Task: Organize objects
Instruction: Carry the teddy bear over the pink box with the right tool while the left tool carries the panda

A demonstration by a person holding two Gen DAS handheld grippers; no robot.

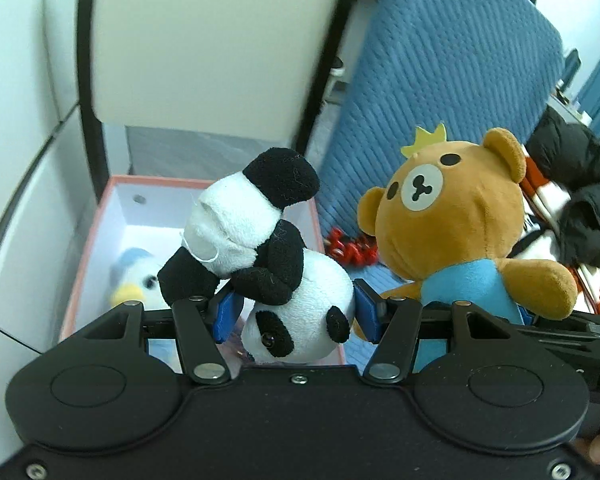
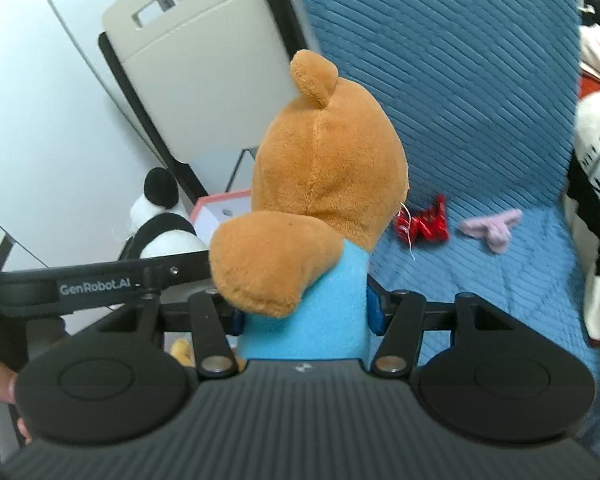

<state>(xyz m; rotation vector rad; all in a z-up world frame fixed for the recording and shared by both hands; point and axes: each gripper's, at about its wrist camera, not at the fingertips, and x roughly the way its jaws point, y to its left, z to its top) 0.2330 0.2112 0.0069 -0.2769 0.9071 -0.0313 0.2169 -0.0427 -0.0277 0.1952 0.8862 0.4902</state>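
My left gripper [image 1: 296,308] is shut on a black-and-white panda plush [image 1: 288,276], held upside down over a pink-rimmed white box [image 1: 100,216]. A blue-and-white penguin plush [image 1: 134,276] lies inside the box. My right gripper [image 2: 306,312] is shut on a brown bear plush [image 2: 324,176] in a light blue shirt, held upright to the right of the box. The bear also shows in the left wrist view [image 1: 452,216], and the panda in the right wrist view [image 2: 160,216].
A blue ribbed couch cover [image 2: 480,120] lies under and behind the toys. A red toy [image 2: 422,224] and a pink toy [image 2: 494,228] lie on it. Dark and white clothes [image 1: 580,200] are piled at the right. A beige panel [image 1: 204,40] stands behind the box.
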